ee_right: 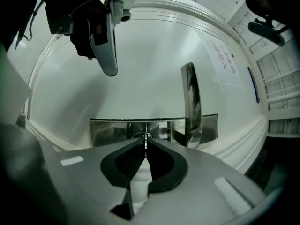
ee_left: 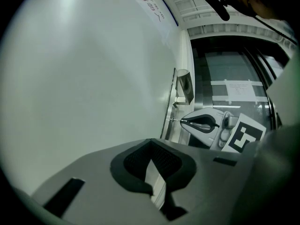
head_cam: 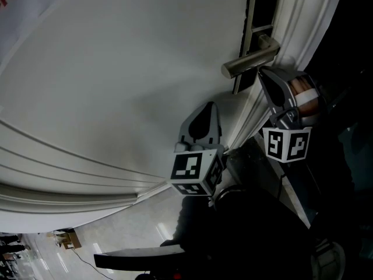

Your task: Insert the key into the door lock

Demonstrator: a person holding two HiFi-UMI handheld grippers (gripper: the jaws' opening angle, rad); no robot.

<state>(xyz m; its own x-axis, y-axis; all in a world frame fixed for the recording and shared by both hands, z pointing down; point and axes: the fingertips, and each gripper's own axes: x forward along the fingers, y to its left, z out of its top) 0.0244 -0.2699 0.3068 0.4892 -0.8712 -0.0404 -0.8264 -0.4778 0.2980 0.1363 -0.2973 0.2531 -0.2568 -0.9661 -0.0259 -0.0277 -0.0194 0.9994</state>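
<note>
The white door (head_cam: pixel 116 80) carries a metal lock plate (ee_right: pixel 112 130) with a lever handle (ee_right: pixel 191 102) and a keyhole (ee_right: pixel 142 136). My right gripper (ee_right: pixel 146 146) is shut on a thin metal key (ee_right: pixel 146 141) whose tip sits at the keyhole. In the head view the right gripper (head_cam: pixel 274 86) is just below the handle (head_cam: pixel 250 60), at the door's edge. The left gripper view shows the key (ee_left: pixel 176 120) pointing at the plate (ee_left: pixel 168 114). My left gripper (head_cam: pixel 201 124) hangs shut and holds nothing, a little off the door face, left of the right one.
A raised moulding (head_cam: pixel 70 162) curves across the door. The door frame (head_cam: pixel 303 22) runs beside the lock plate. A paper notice (ee_right: pixel 222 62) is stuck on the door. Glass doors (ee_left: pixel 234 83) and a tiled floor (head_cam: pixel 116 238) lie beyond.
</note>
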